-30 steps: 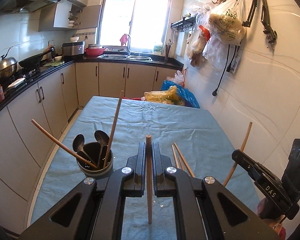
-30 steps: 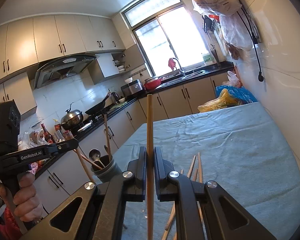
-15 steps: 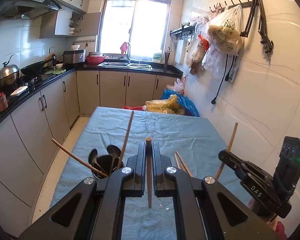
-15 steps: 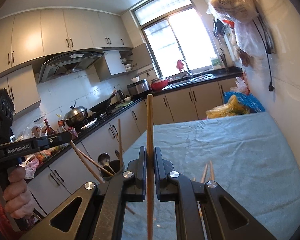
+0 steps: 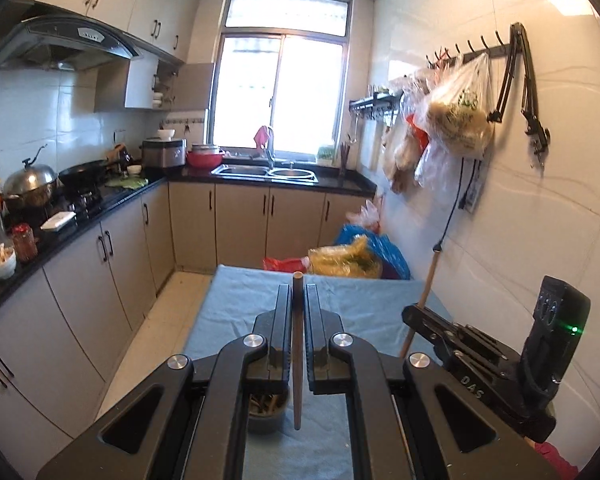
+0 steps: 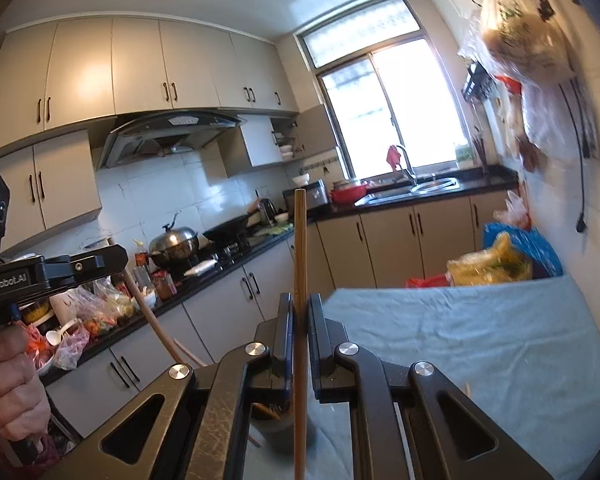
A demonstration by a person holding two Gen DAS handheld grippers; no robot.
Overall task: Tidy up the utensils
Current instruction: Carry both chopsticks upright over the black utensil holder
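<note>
In the left wrist view the left tongs (image 5: 297, 300) are pressed onto one wooden chopstick (image 5: 297, 344), which stands nearly upright between the pads with its lower end hanging free above the blue cloth of the counter (image 5: 364, 304). Just below the tongs' frame a dark utensil cup (image 5: 266, 410) shows through the gap, with brown sticks inside; how many is unclear. To the right, the right tongs (image 5: 414, 316) are seen from the side, pinching a second, paler chopstick (image 5: 424, 296) that slants up toward the tiled wall.

The right wrist view shows the same pair from the other side. The right tongs (image 6: 299, 320) clamp their chopstick (image 6: 299, 280) upright, its top end rising well above the pads. Only this view shows the person's hand (image 6: 12, 392) wrapped round the handle of the left tongs (image 6: 116, 258) at the left edge, and the left chopstick (image 6: 152, 316) slanting down from them. The cup (image 6: 272, 414) is again glimpsed under the frame.

That makes two chopsticks held, one per tongs, and one cup. Farther off, both views show bags (image 5: 348, 262) at the counter's far end, then the kitchen sink (image 5: 268, 170) under the window.
</note>
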